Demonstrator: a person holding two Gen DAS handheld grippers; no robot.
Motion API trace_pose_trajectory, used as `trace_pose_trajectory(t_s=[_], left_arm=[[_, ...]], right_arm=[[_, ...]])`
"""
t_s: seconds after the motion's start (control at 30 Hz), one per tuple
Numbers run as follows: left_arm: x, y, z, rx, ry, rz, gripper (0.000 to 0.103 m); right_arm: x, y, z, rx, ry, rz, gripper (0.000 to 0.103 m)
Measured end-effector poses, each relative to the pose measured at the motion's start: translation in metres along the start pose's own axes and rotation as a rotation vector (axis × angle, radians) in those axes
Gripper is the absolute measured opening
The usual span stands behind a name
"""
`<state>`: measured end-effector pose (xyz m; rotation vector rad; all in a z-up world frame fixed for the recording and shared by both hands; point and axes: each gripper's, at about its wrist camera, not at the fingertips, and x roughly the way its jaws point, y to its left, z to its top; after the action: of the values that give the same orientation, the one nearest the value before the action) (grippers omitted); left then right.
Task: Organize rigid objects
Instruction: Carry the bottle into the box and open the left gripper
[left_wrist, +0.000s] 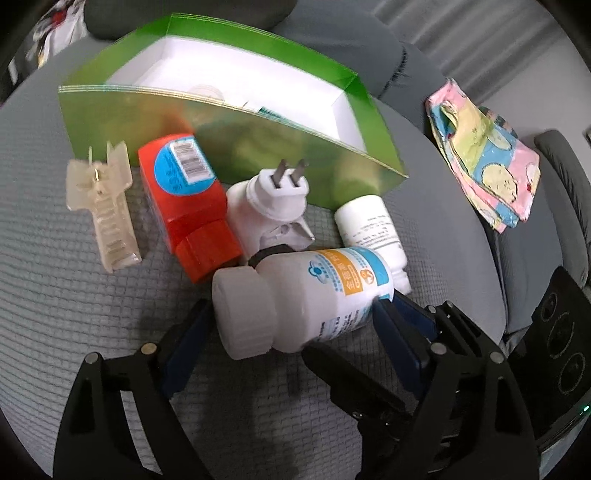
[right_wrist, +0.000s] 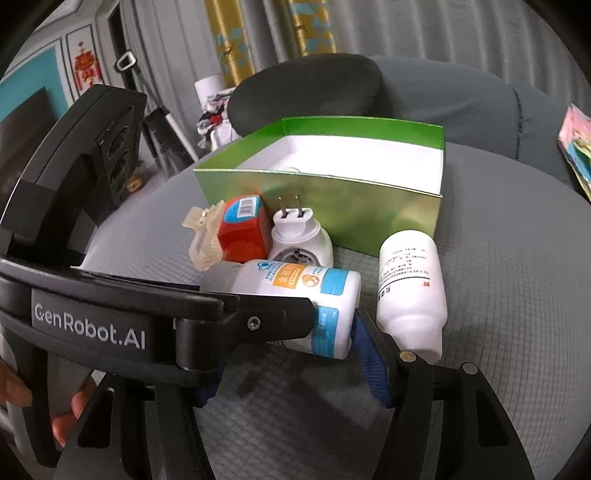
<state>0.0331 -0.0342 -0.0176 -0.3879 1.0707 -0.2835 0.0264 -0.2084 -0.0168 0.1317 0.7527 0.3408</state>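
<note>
tongs (left_wrist: 295, 325): black frames | blue pads (left_wrist: 399, 343) | silver rivets | white GenRobot.AI lettering (right_wrist: 90, 326)

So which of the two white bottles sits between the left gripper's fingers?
The bottle with the orange and blue label, lying on its side. The plain white bottle lies beyond it, nearer the green box.

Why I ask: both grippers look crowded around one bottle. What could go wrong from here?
1. The left gripper straddles the labelled bottle end to end, cap to base; it could pivot or slip out.
2. That bottle lies close against the white plug and the plain white bottle; lifting may knock them.
3. The right gripper sits right beside the left one; they could collide.
</note>
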Motion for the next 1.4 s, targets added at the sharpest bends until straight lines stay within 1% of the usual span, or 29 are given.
trace_pose_trajectory(t_s=[0.1, 0.23, 0.47, 0.63, 0.9, 1.07, 1.3, 1.4], left_arm=[[-0.011, -0.007, -0.001, 0.061, -0.030, 0.011, 0.087], [-0.024, -0.015, 0.005, 0.114, -0.067, 0.014, 0.087], [-0.040, -0.022, 0.023, 0.157, -0.123, 0.006, 0.087], [-0.046, -0.025, 0.044, 0.178, -0.149, 0.006, 0.087], [-0.039, -0.031, 0.081, 0.203, -0.172, 0.012, 0.087], [-0.030, -0.026, 0.099, 0.207, -0.168, 0.012, 0.087], [-0.004, -0.012, 0.119, 0.186, -0.107, 0.005, 0.087], [0.006, -0.005, 0.124, 0.153, -0.075, -0.008, 0.087]], right_arm=[[-0.010, 0.005, 0.005, 0.000, -0.031, -0.008, 0.065], [-0.024, 0.012, 0.017, -0.010, -0.083, -0.026, 0.065], [-0.036, 0.020, 0.041, -0.035, -0.161, -0.054, 0.065], [-0.038, 0.020, 0.056, -0.041, -0.190, -0.061, 0.065], [-0.033, 0.015, 0.074, -0.051, -0.214, -0.067, 0.065], [-0.020, 0.005, 0.085, -0.044, -0.209, -0.069, 0.065], [0.005, -0.007, 0.089, -0.005, -0.168, -0.070, 0.065], [0.016, -0.011, 0.091, 0.012, -0.139, -0.069, 0.065]])
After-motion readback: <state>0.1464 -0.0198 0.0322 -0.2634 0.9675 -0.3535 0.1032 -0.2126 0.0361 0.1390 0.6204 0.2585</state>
